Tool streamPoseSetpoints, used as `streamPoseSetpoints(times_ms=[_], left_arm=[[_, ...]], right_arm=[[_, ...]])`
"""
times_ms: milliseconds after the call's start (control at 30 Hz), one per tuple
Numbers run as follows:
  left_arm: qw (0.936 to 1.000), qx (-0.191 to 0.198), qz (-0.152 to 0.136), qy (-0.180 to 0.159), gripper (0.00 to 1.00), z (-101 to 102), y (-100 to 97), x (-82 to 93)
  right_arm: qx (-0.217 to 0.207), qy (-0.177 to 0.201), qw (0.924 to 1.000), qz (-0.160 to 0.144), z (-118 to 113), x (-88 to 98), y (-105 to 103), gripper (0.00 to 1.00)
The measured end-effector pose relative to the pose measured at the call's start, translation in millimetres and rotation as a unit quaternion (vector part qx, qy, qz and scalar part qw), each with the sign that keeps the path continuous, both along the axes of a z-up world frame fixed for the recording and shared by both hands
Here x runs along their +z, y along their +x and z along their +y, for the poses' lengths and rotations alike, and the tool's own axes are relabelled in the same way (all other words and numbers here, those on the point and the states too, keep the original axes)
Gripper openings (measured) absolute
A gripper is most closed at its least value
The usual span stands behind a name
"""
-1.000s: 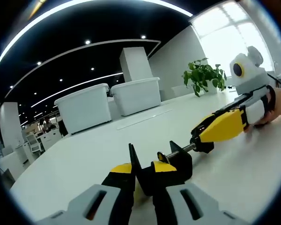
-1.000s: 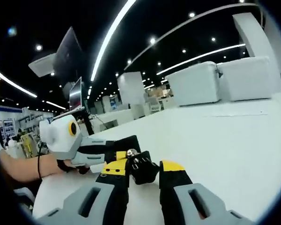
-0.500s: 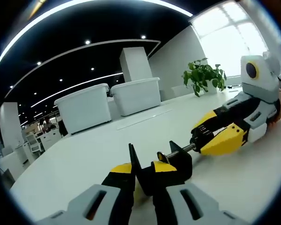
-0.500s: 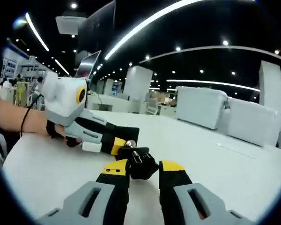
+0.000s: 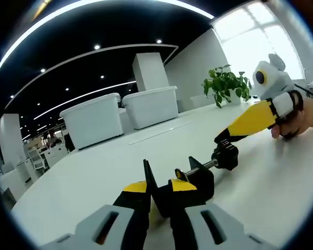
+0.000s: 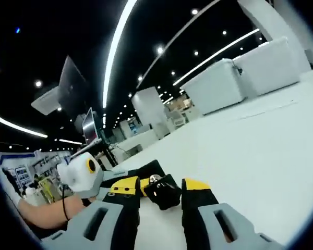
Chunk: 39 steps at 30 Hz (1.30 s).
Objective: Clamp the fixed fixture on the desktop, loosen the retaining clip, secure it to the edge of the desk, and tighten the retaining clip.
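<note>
White desk (image 5: 281,192) held a clamp (image 5: 190,182), pinched by the left gripper (image 5: 157,200), screw knob (image 5: 226,154) pointing toward the right gripper (image 5: 225,140) (jaws around it).

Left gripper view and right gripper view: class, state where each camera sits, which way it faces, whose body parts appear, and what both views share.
Left gripper view: rides the left gripper, facing along the clamp body across the white desk toward storage bins; a hand shows.
Right gripper view: rides the right gripper, facing the clamp's black knob; a forearm shows.
Shared: the clamp, desk, bins, each other's gripper.
</note>
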<state>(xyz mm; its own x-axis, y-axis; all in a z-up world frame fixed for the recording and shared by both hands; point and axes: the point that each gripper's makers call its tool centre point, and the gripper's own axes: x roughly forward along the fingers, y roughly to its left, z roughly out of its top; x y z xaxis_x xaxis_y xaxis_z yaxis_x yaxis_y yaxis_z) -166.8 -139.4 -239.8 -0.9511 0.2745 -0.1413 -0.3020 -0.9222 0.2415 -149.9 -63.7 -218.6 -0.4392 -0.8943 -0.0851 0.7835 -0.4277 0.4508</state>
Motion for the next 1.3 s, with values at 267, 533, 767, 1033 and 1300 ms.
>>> streamPoseSetpoints(times_ms=[267,533,767,1033,1300], left_arm=[[1.0,-0.002,0.0,0.0,0.14,1,1.1,-0.1],[1.0,-0.001,0.0,0.0,0.14,1,1.5,-0.2],[1.0,0.003,0.0,0.0,0.14,-1,2.8,-0.3],[1.0,0.006,-0.001,0.001,0.14,-1,4.6,-0.4],[1.0,0.002,-0.001,0.001,0.14,0,2.1,0.3]], right_arm=[[-0.004,0.032,0.9994,0.011,-3,-8.1,0,0.21],[0.003,0.057,0.9927,0.106,-6,-3.0,6,0.19],[0.0,0.12,0.9593,0.256,-13,1.8,17,0.18],[-0.008,0.148,0.9397,0.308,-15,2.8,17,0.18],[-0.017,0.111,0.971,0.211,-4,0.2,-4,0.29]])
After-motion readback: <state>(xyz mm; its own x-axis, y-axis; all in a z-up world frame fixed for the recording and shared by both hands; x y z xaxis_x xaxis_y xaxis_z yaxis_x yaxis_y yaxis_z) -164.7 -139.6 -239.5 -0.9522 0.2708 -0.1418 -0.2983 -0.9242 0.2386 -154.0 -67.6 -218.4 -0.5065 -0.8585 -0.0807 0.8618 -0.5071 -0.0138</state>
